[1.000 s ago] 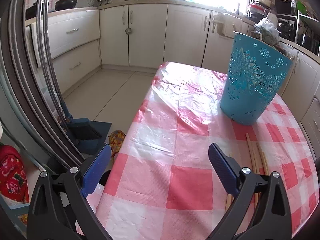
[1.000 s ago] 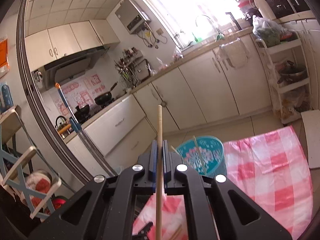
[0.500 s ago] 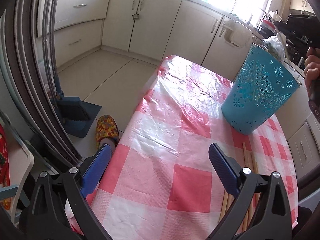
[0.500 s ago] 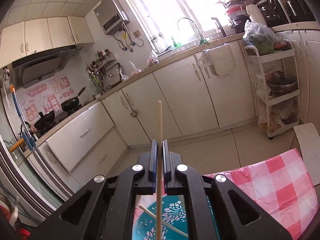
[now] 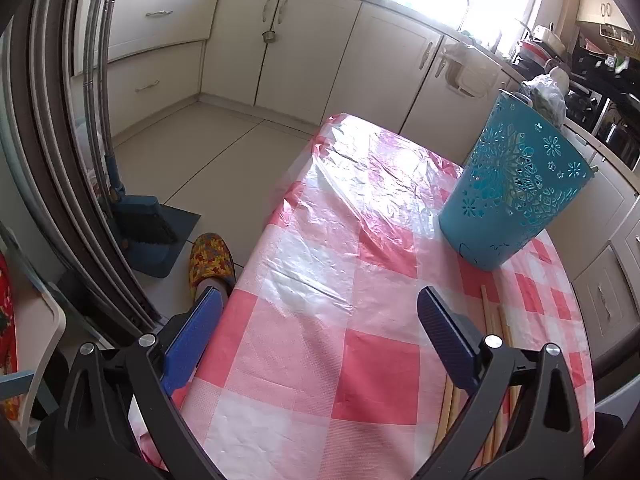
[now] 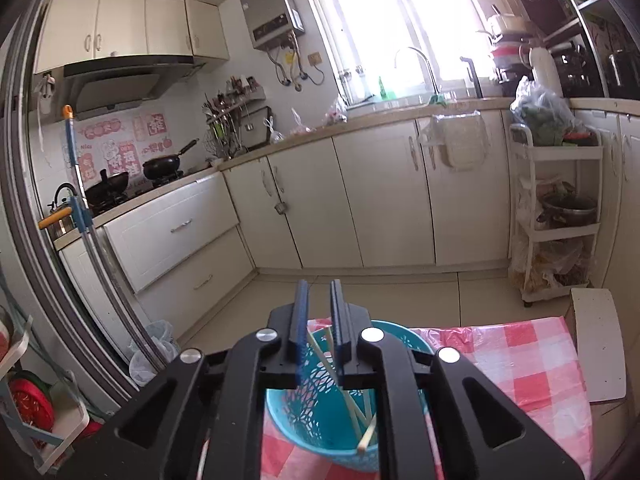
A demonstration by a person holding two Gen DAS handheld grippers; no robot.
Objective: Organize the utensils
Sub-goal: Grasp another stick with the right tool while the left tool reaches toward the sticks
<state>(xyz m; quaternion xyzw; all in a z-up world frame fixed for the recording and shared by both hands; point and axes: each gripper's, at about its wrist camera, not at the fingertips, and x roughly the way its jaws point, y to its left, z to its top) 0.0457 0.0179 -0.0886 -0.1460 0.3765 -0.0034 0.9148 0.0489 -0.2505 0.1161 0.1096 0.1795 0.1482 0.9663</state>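
Above the open top of the teal perforated plastic basket [image 6: 320, 412], right gripper [image 6: 320, 292] with blue-padded jaws slightly parted, nothing between them. Inside the basket, several pale wooden chopsticks [image 6: 352, 404] leaning against the walls, tips down near the bottom. Basket upright on the pink-and-white checked plastic tablecloth [image 6: 532, 364]. Through the left wrist camera: left gripper [image 5: 320, 308] spread wide, empty, low over the near part of the same tablecloth [image 5: 304, 336]. Basket [image 5: 516, 192] at far right of the table. More pale wooden chopsticks [image 5: 494, 320] flat on the cloth at near right, just nearer than the basket's base, partly hidden behind the right-hand blue finger pad [image 5: 444, 332]. On the floor to the left, a yellow patterned slipper [image 5: 212, 256] beside a blue dustpan [image 5: 144, 228].
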